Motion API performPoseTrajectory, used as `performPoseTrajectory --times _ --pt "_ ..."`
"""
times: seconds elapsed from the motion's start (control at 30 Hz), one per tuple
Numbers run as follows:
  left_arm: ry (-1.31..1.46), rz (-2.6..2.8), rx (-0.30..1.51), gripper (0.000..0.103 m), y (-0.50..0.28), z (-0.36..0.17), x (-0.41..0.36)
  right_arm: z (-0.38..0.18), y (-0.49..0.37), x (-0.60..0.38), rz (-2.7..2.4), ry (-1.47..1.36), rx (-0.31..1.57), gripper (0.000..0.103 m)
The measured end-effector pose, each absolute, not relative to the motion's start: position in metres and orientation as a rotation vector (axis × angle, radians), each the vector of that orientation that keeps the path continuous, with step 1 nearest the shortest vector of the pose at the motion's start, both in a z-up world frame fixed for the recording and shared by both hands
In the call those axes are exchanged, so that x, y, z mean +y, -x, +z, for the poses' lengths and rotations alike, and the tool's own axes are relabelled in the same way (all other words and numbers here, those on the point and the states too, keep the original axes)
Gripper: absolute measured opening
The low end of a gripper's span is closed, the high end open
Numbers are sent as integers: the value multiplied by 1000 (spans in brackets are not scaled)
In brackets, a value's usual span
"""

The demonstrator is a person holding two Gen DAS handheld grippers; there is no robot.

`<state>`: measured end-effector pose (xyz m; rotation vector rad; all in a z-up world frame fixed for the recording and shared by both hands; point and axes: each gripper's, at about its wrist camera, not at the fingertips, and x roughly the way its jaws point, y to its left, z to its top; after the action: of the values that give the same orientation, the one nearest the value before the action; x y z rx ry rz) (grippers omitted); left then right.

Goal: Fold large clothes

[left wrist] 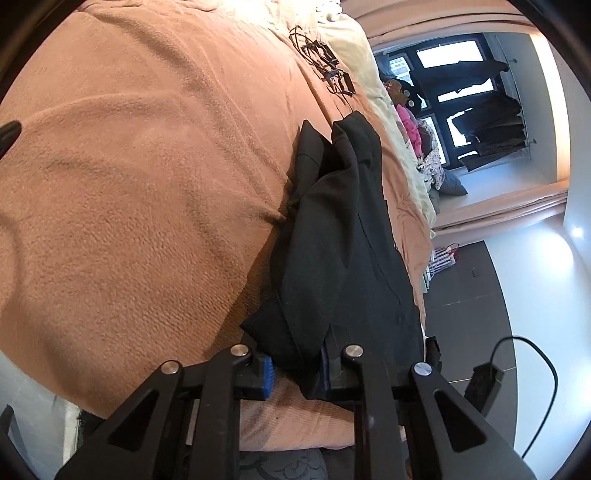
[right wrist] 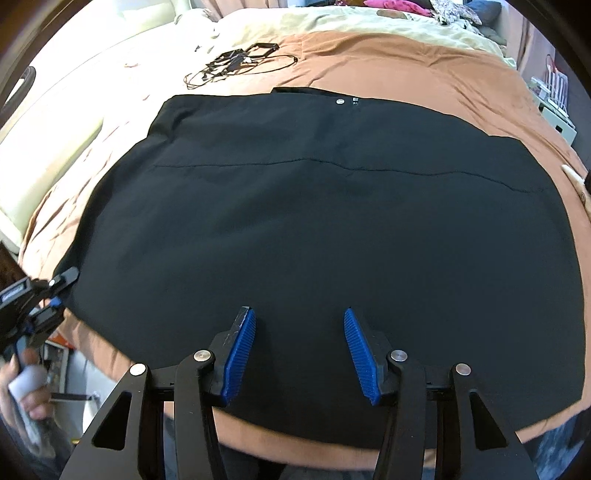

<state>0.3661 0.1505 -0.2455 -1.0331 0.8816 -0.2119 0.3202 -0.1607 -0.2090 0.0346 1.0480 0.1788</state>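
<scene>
Across the near part of the bed's brown blanket [right wrist: 406, 66] lies a black garment [right wrist: 314, 221], spread flat, its bottom hem along the blanket's near edge and its collar end, with a small metal snap, pointing toward the far side. A thin seam line crosses it from side to side. At the garment's left corner the left gripper [left wrist: 299, 373] has its blue-padded fingers pinched on a bunched fold of the black cloth, which rises in a ridge along that edge of the blanket. The right gripper [right wrist: 299, 354] hovers over the middle of the near hem, fingers apart with nothing between the pads. Beyond the garment, a tangle of black cables [right wrist: 236, 62] rests near the far edge, where a pale yellow sheet [right wrist: 332, 22] shows.
</scene>
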Motion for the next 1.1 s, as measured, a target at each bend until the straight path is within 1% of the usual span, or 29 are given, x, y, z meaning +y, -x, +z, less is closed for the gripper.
performPoseTrajectory --times 0.33,0.7,0.93,1.1 --pt "1092 -170 878 20 -360 -252 150 -226 -377 -145 158 37 1089 50" --pt "1132 -101 933 20 -379 -262 145 -223 -449 -142 148 74 1086 49" --pt "1120 -57 907 20 -373 -260 140 -219 -494 -149 170 63 1105 45" --pt "1127 -28 901 20 -370 -262 139 -219 -525 -156 184 36 1112 45"
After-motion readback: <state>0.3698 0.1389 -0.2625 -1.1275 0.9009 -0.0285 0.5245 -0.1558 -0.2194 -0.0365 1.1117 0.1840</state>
